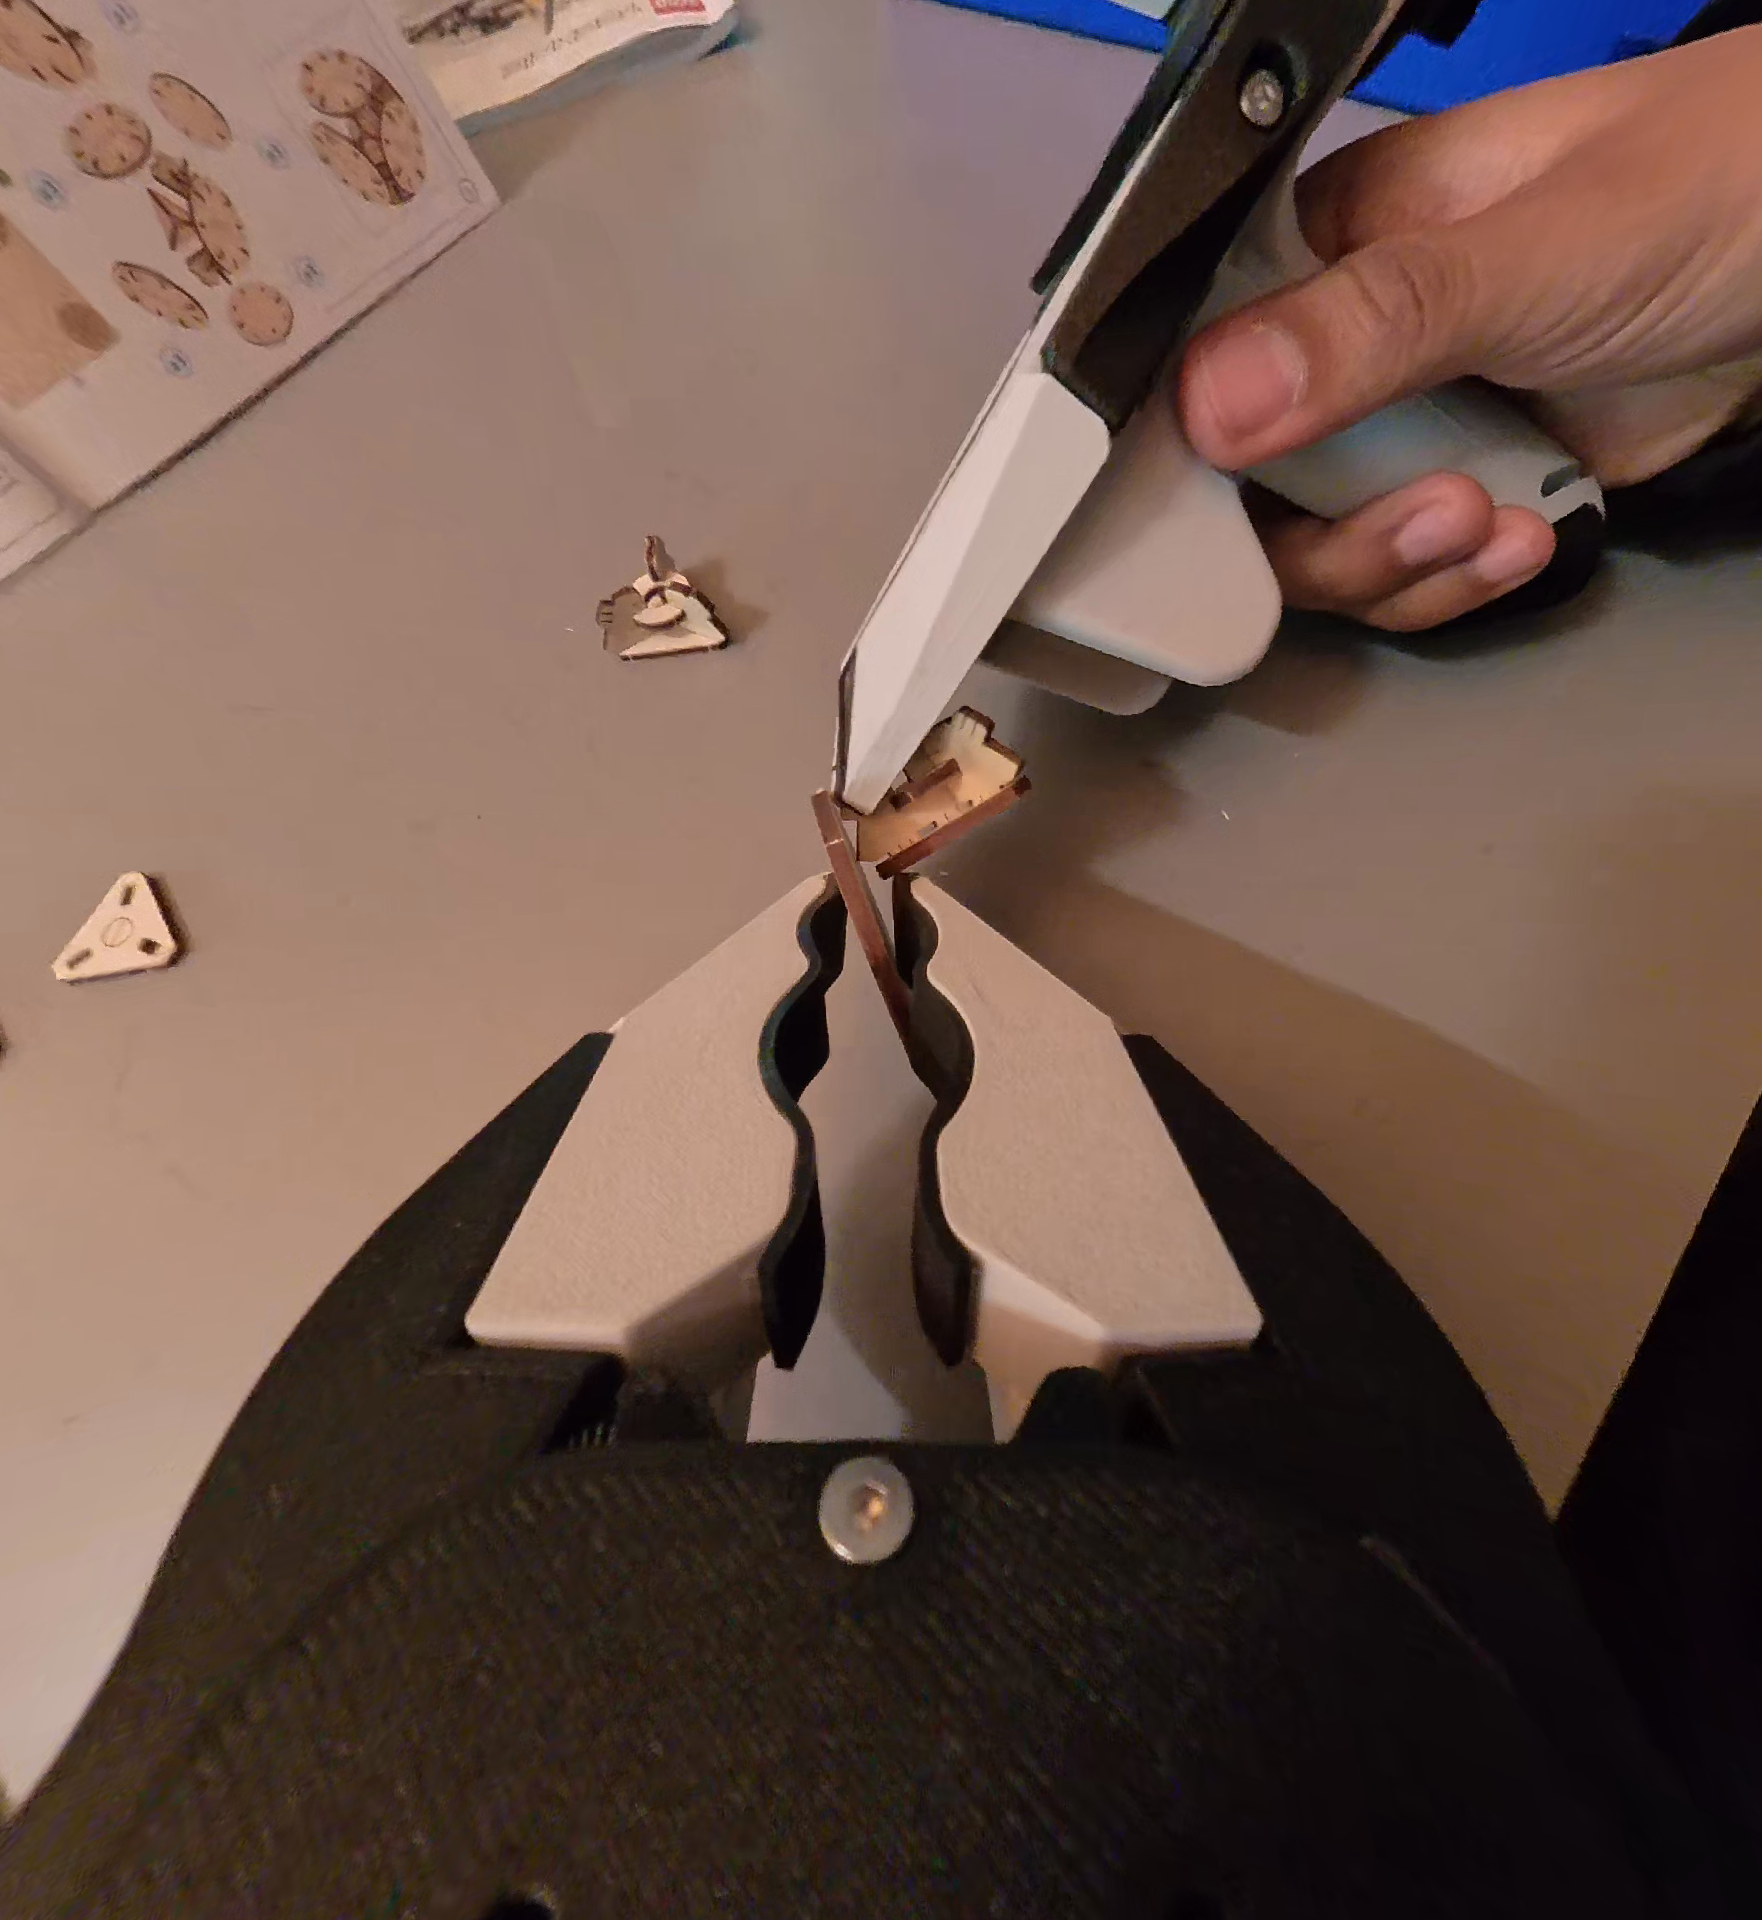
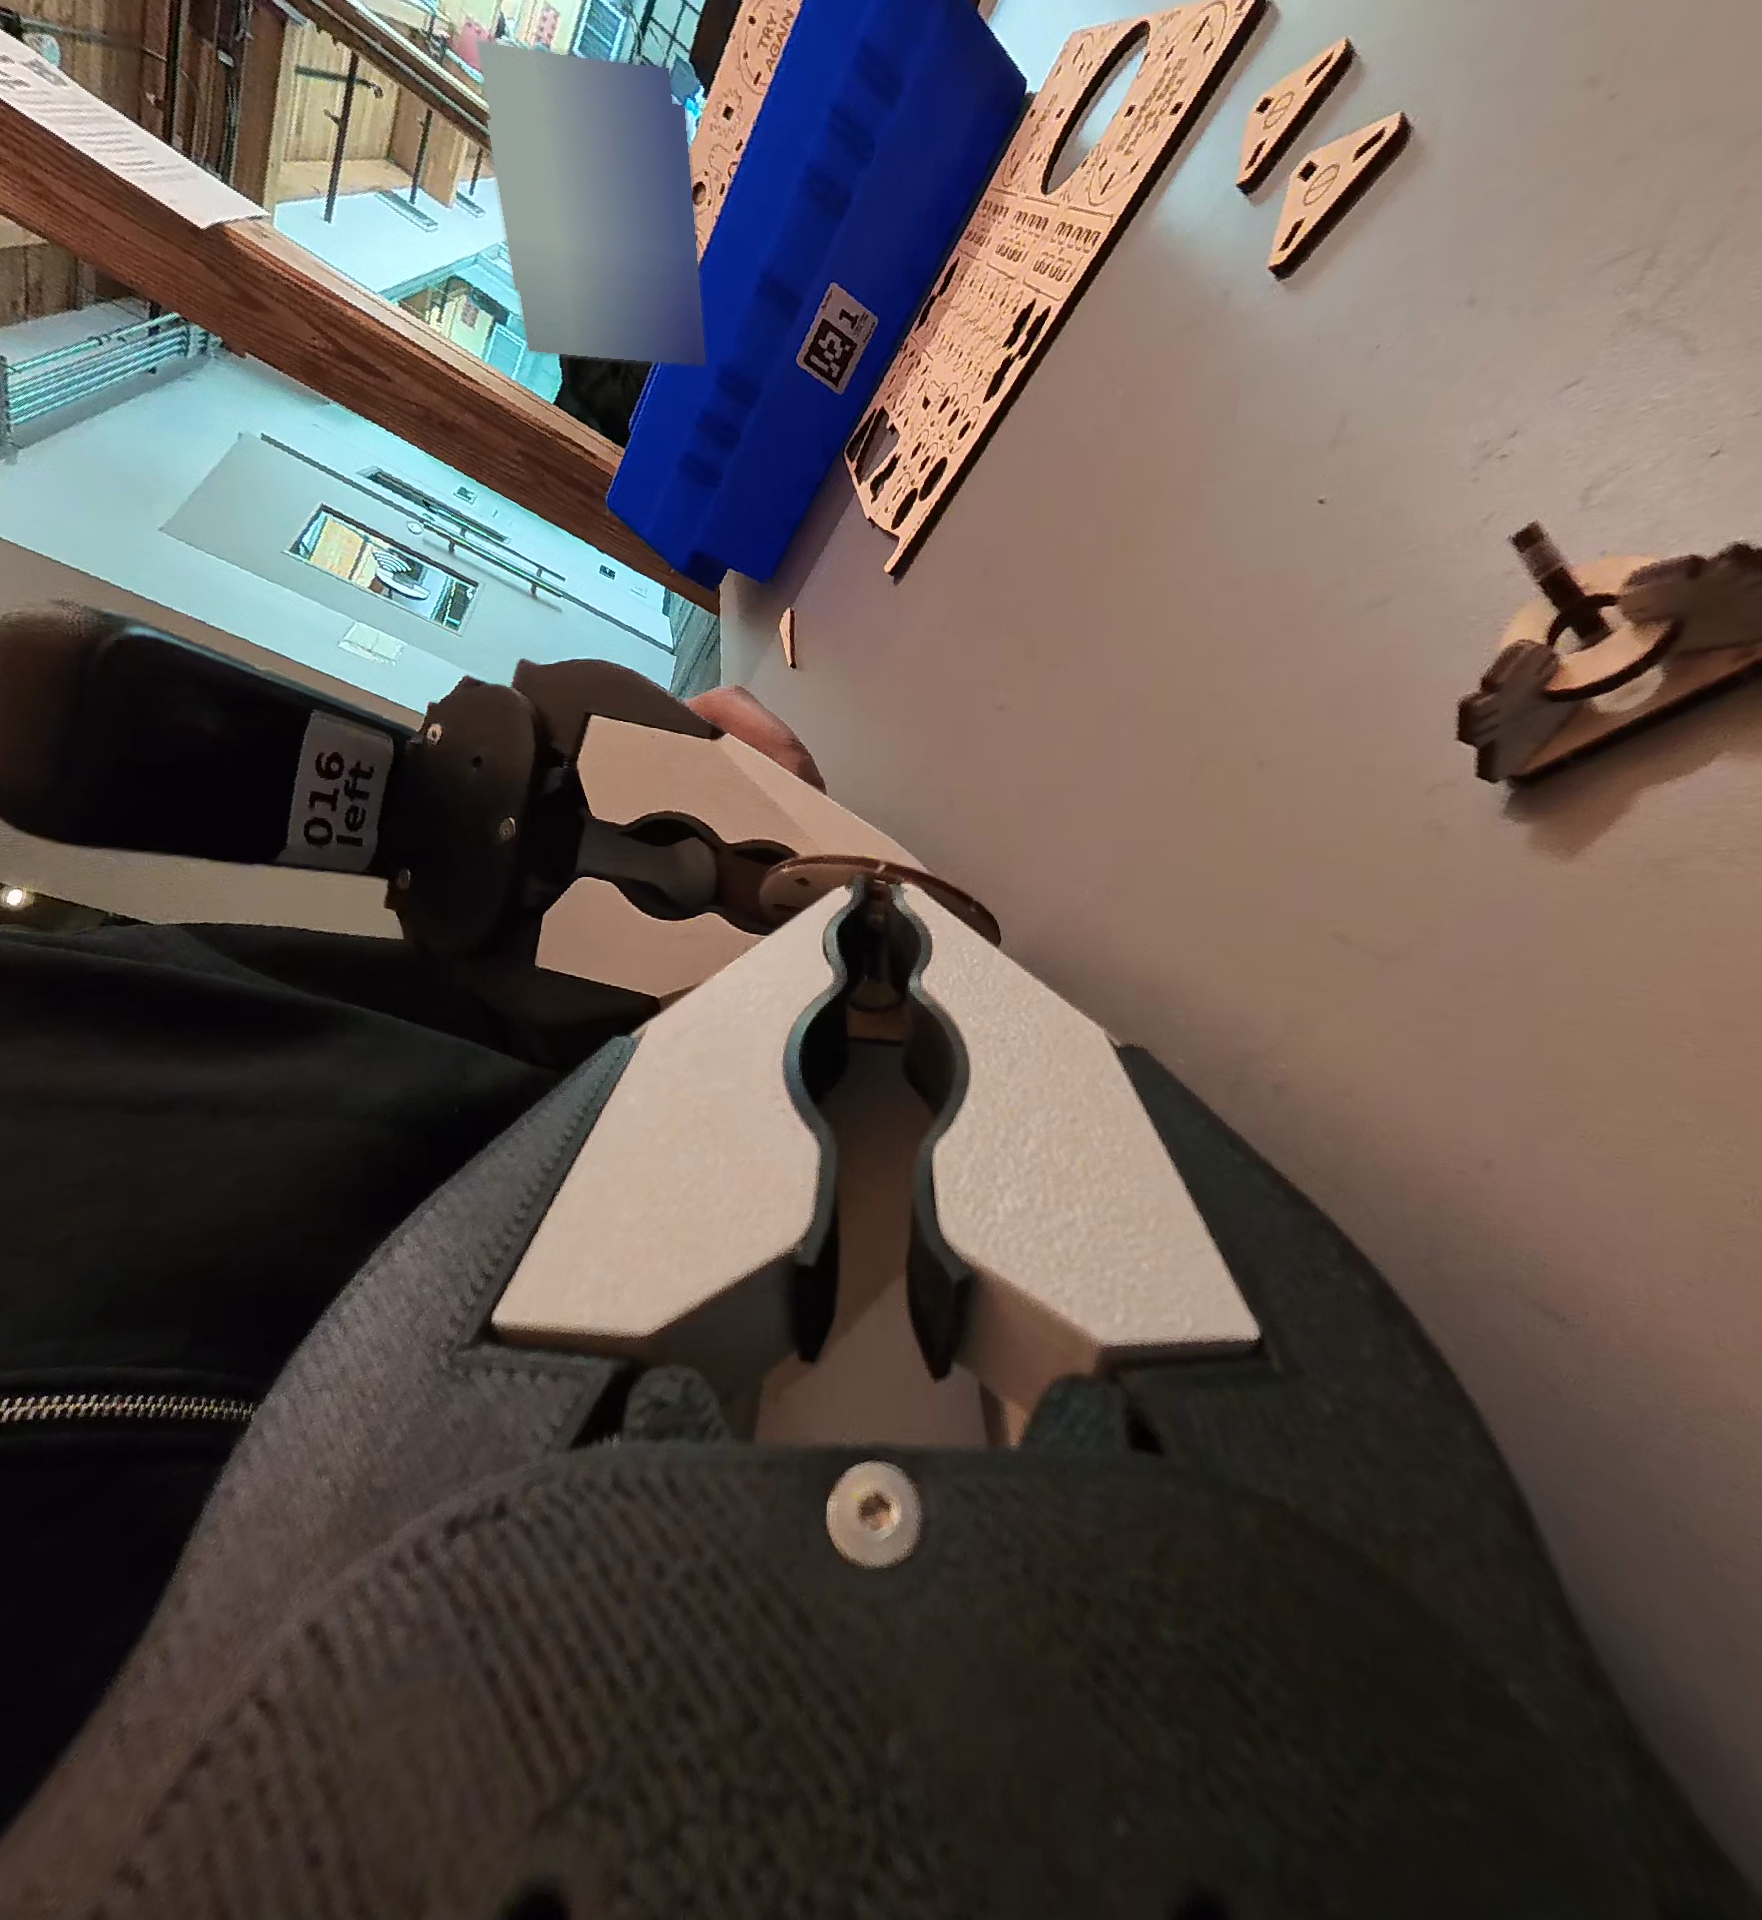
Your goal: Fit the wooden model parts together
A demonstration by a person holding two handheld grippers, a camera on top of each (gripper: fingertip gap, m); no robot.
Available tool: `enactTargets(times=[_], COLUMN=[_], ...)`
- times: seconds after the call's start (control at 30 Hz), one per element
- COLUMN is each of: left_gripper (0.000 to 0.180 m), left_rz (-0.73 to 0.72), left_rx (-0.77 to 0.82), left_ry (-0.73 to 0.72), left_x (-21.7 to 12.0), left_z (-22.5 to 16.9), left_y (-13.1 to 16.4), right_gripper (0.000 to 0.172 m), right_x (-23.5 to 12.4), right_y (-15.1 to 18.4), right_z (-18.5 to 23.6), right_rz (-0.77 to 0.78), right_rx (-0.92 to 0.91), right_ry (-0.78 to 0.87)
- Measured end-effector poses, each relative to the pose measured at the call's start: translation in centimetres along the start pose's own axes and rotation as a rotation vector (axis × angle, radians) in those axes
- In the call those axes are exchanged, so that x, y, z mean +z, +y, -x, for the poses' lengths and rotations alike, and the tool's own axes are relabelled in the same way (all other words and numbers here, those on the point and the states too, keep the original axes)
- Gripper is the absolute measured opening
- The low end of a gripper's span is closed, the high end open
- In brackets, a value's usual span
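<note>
In the left wrist view my left gripper [image 1: 866, 894] is closed on a thin round wooden disc [image 1: 872, 956], seen edge-on and askew between the pads. My right gripper [image 1: 856, 790] comes in from the upper right, shut on a small wooden assembly [image 1: 944, 790] with a triangular plate and gear, and holds it against the disc's top edge. In the right wrist view my right gripper [image 2: 872, 899] has its tips together on a dark peg of that assembly. The left gripper [image 2: 752, 883] holds the disc [image 2: 794, 881] just beyond them.
Another small assembled piece [image 1: 661, 613] stands on the grey table [image 1: 441, 727], with two loose triangular plates [image 1: 118, 930] to the left. An instruction sheet [image 1: 181, 208] lies at far left. A blue bin [image 2: 825, 301] and a cut wooden sheet [image 2: 1053, 260] sit at the far edge.
</note>
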State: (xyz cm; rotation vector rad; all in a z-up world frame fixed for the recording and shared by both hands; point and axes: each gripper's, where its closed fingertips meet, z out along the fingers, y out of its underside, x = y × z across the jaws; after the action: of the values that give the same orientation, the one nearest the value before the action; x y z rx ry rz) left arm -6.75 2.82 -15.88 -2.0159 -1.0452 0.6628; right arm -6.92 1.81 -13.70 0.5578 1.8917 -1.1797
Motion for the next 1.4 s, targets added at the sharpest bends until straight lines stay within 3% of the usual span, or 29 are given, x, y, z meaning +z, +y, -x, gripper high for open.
enactTargets(times=[0.23, 0.4, 0.77, 0.87, 1.0, 1.07, 1.13, 1.27, 1.4], left_gripper=[0.010, 0.035, 0.046, 0.045, 0.046, 0.049, 0.044, 0.016, 0.011], left_rz=[0.020, 0.066, 0.185, 0.088, -0.095, -0.149, -0.193, -0.254, -0.283], left_rx=[-0.385, -0.509, -0.289, -0.264, -0.245, -0.199, -0.111, 0.059, 0.180], left_ry=[0.213, 0.234, -0.038, -0.016, 0.199, 0.226, 0.181, 0.068, -0.020], left_x=[-0.4, -1.0, -2.9, -3.5, -4.2, -4.4, -4.5, -4.9, -5.0], left_z=[-0.1, 0.8, 3.7, 3.3, -0.2, -1.3, -1.5, -1.8, -2.0], left_y=[0.8, 2.5, 4.9, 3.2, -0.3, -1.3, -2.0, -3.0, -3.4], right_gripper=[0.000, 0.000, 0.000, 0.000, 0.000, 0.000, 0.000, 0.000, 0.000], right_x=[-0.6, -1.0, -1.0, -0.9, -0.4, -0.2, -0.3, -0.4, -0.3], right_y=[-0.2, -0.6, -0.8, -0.8, 0.0, 0.3, 0.3, 0.3, 0.3], right_z=[0.4, 0.7, 1.2, 1.3, 2.6, 3.4, 3.7, 4.4, 4.7], right_rz=[0.002, -0.014, -0.027, -0.020, 0.022, 0.030, 0.032, 0.028, 0.026], right_rx=[0.008, -0.021, -0.052, -0.076, -0.107, -0.084, -0.049, 0.024, 0.080], right_ry=[-0.031, -0.033, -0.062, -0.059, -0.119, -0.176, -0.214, -0.292, -0.340])
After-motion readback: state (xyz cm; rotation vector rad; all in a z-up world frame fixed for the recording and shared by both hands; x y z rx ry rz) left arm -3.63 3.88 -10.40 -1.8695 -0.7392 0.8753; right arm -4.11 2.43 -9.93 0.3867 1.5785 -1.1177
